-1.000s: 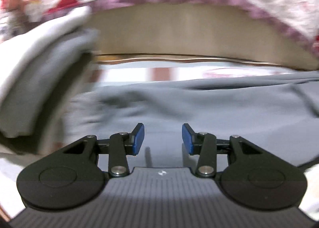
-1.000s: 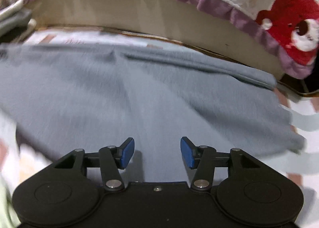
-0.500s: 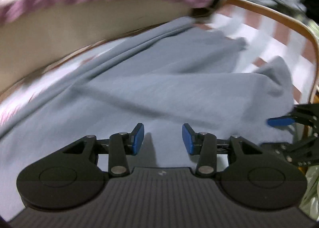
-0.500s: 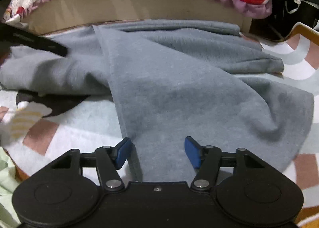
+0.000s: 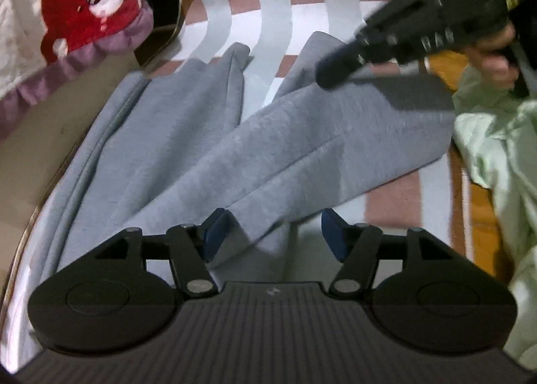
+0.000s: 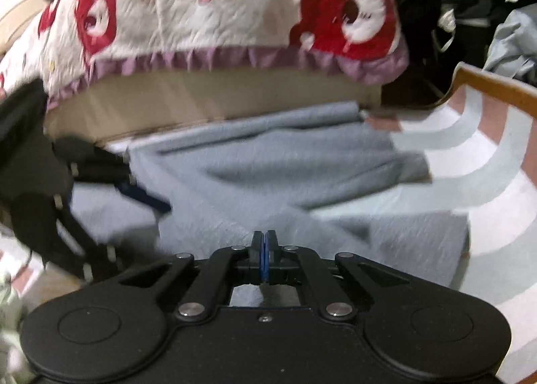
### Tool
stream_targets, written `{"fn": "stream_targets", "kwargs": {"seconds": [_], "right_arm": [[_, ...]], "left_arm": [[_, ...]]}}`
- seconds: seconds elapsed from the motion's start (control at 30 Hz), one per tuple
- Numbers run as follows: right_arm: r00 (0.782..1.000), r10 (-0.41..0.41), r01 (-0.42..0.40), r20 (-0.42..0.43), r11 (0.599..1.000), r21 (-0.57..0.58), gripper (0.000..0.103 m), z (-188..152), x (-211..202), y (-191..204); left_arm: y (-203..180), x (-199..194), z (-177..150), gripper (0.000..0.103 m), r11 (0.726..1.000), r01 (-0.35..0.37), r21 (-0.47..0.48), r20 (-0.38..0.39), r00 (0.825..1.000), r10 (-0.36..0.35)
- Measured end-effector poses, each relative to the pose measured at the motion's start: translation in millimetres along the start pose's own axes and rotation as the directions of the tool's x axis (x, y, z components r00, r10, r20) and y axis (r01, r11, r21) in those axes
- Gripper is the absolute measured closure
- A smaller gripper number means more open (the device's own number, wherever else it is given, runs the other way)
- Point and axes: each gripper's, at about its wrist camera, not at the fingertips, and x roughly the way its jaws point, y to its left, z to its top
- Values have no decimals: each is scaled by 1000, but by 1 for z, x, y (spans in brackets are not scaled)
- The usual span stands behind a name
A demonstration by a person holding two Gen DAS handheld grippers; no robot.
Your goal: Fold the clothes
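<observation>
My left gripper (image 5: 273, 233), jaws wide, straddles the grey garment (image 5: 208, 156) on the striped mat (image 5: 275, 1); my right gripper (image 6: 265, 258) pinches its hem beside the bear quilt (image 6: 208, 8).

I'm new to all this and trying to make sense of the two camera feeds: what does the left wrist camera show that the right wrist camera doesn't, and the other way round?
Only the left wrist view shows the left gripper up close, wide open over the edge of the grey garment, plus the pale green cloth and the person's hand gripping the right tool.

Only the right wrist view shows the right gripper with blue pads pressed together; whether cloth sits between them is unclear.

Both show the grey garment, the striped mat and the red bear quilt.
</observation>
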Motion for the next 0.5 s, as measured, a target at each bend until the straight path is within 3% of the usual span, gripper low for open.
{"fn": "stream_targets", "kwargs": {"seconds": [0.07, 0.13, 0.23, 0.3, 0.33, 0.37, 0.4, 0.43, 0.5], "right_arm": [[1000, -2, 2, 15, 1000, -11, 103, 12, 1, -1], [1000, 13, -13, 28, 1000, -5, 103, 22, 5, -6], [999, 39, -39, 33, 999, 1, 103, 31, 10, -16], [999, 52, -53, 14, 998, 30, 101, 30, 12, -26], [999, 36, -36, 0, 997, 61, 91, 29, 12, -32], [1000, -18, 19, -10, 994, 112, 82, 25, 9, -39], [998, -65, 65, -4, 980, 187, 59, 19, 5, -48], [996, -90, 89, -10, 959, 269, 50, 9, -2, -59], [996, -76, 86, -41, 910, 406, 50, -12, -11, -75]], "left_arm": [[-1, 10, 4, 40, 992, -122, 29, 12, 992, 122], [4, 15, 10, 38, 983, -183, 22, 23, 983, 182], [17, 22, 14, 40, 991, -130, 11, 17, 991, 130], [27, 32, 12, 81, 995, -95, -15, -45, 995, 94], [33, 37, 10, 101, 996, -75, -51, -81, 994, 70], [38, 39, 9, 101, 994, -73, -80, -92, 994, 66], [41, 39, 8, 101, 992, -74, -106, -89, 994, 65], [45, 38, 6, 101, 989, -71, -129, -83, 995, 60], [51, 37, 3, 101, 983, -64, -173, -74, 996, 52]]}}
